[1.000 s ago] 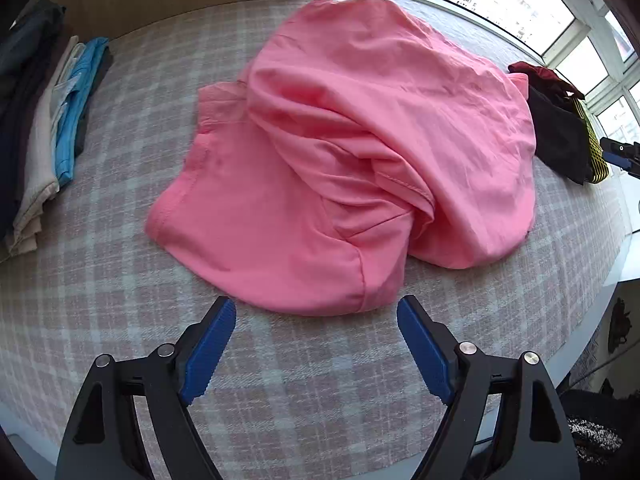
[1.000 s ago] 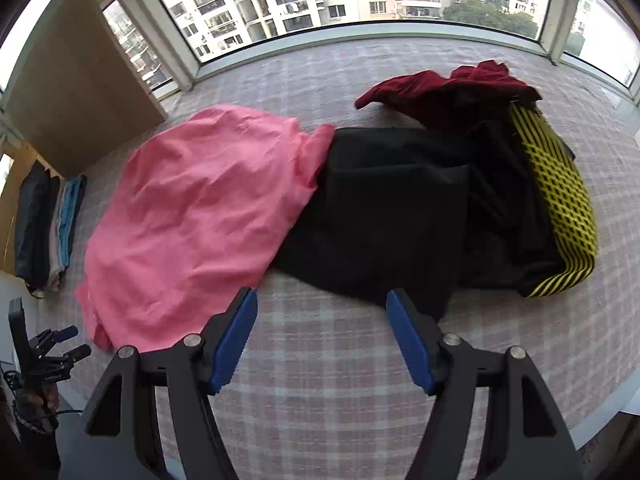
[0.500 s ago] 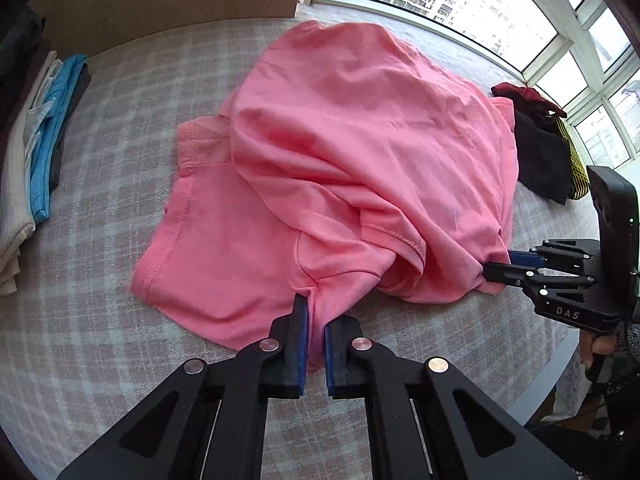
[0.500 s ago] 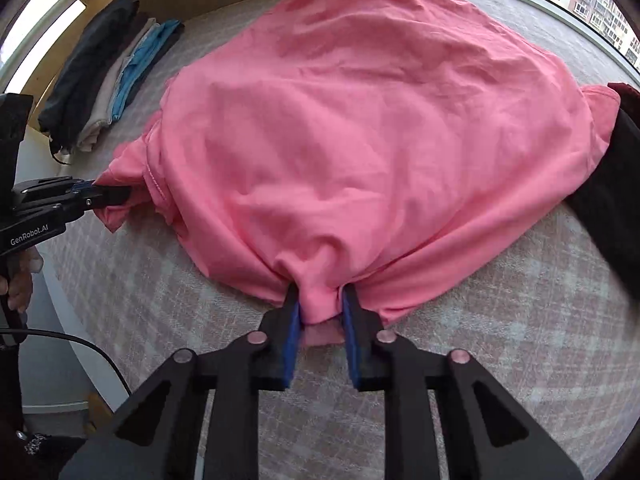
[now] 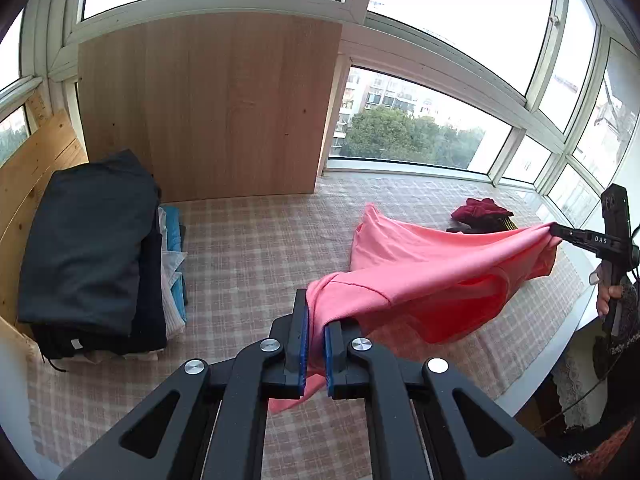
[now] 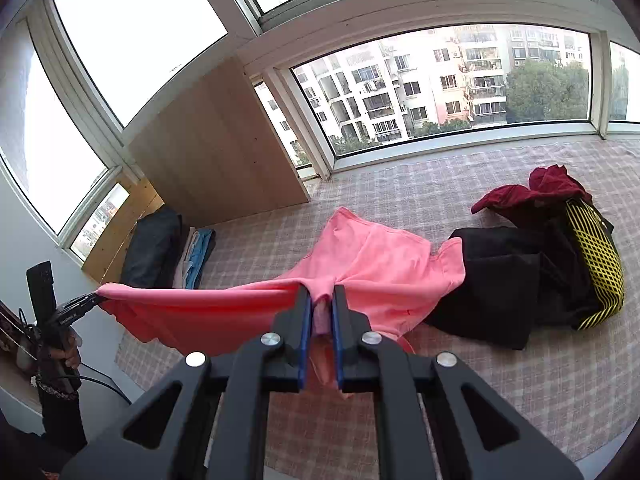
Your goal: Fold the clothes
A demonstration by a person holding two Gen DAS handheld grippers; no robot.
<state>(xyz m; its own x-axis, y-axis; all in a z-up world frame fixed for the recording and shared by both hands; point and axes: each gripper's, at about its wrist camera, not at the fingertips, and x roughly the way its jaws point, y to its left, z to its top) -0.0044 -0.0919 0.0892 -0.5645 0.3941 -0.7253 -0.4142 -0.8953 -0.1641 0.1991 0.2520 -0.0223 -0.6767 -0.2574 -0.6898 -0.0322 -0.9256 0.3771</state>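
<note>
My left gripper (image 5: 316, 344) and right gripper (image 6: 320, 320) each pinch an edge of the pink garment (image 5: 432, 264), stretching it taut between them above the checked cover (image 5: 248, 240) so it can spread flat; its far end trails down. Beyond lie the folded stack (image 5: 92, 248) and the dark unfolded heap (image 6: 532, 264).

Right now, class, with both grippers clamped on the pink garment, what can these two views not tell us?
- Pink garment: what kind it is; bunched and sagging in both views.
- Left gripper: which part it pinches; its fingers cover it.
- Right gripper: same; cloth wads between its fingers.
- Folded stack: how many pieces; a dark top layer covers them.
- Black garment: its far side, under the yellow-striped piece.
</note>
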